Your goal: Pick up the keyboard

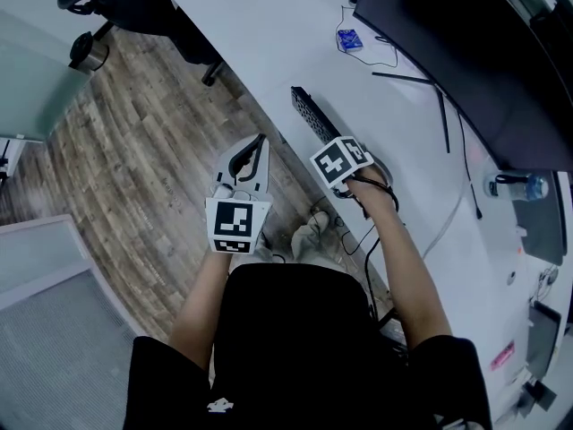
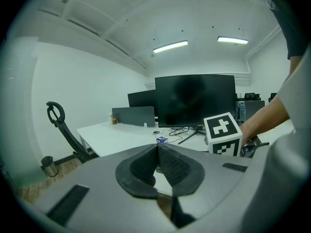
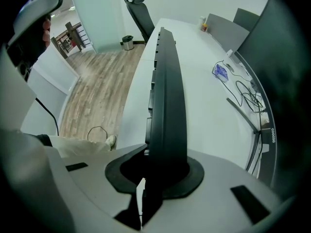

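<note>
Left gripper (image 2: 157, 148): jaws together, empty, over floor beside bench (image 1: 269, 34). Right gripper (image 3: 164, 166): clamped on near end of keyboard (image 1: 312, 115), which runs tilted on edge along bench front. Keyboard probably light, stiff, smooth plastic. End grip lets far end lever down; mid-length hold would be steadier. Far right: bottle (image 1: 526, 186), contents unclear.

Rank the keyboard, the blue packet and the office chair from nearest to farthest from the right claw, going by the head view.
1. The keyboard: clamped in the right claw, along the near edge of the desk.
2. The blue packet: farther up the desk, toward the top of the view.
3. The office chair: farthest, off the desk at the upper left.
</note>
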Available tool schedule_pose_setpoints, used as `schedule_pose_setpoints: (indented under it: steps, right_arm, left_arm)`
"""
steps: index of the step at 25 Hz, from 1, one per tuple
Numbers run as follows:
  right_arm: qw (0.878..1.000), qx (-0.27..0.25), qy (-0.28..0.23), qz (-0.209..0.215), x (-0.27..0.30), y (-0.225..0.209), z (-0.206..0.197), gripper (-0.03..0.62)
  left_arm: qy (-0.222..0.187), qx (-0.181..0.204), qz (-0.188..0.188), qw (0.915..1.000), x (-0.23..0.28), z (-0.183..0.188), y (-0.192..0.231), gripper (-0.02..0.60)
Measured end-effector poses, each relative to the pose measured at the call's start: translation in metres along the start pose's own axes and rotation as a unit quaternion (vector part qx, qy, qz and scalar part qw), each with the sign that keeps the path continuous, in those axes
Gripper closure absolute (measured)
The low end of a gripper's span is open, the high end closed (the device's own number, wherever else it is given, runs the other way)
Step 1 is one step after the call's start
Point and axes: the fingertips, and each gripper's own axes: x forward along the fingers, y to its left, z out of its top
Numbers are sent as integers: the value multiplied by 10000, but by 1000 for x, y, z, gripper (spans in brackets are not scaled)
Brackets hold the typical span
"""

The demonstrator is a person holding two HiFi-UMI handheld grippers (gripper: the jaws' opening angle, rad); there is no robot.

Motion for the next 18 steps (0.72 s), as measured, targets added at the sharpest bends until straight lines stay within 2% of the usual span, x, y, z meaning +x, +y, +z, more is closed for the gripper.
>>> schedule_pose_setpoints:
  steps: [5, 9, 11, 14, 18]
  right_arm:
    - [9999, 137, -41, 31, -4, 3, -1, 525]
    - [9973, 599, -431, 13, -35, 9, 7, 526]
    - [9942, 863, -623, -146, -55, 6, 10, 526]
    - [9857, 1243, -1127, -129, -80, 10, 20, 526]
    - [9663, 1793, -1844, -29, -114, 21, 32, 526]
  left_arm:
    - [-95, 42, -138, 9999, -18, 2, 18, 572]
    - [-224, 9, -176, 9996, -36, 6, 37, 572]
    - [-289, 10, -208, 9994, -44, 8, 43, 572]
    - [-387, 41, -313, 9988, -55, 11, 48, 572]
    - [-460, 34, -427, 9980, -66, 9, 58, 572]
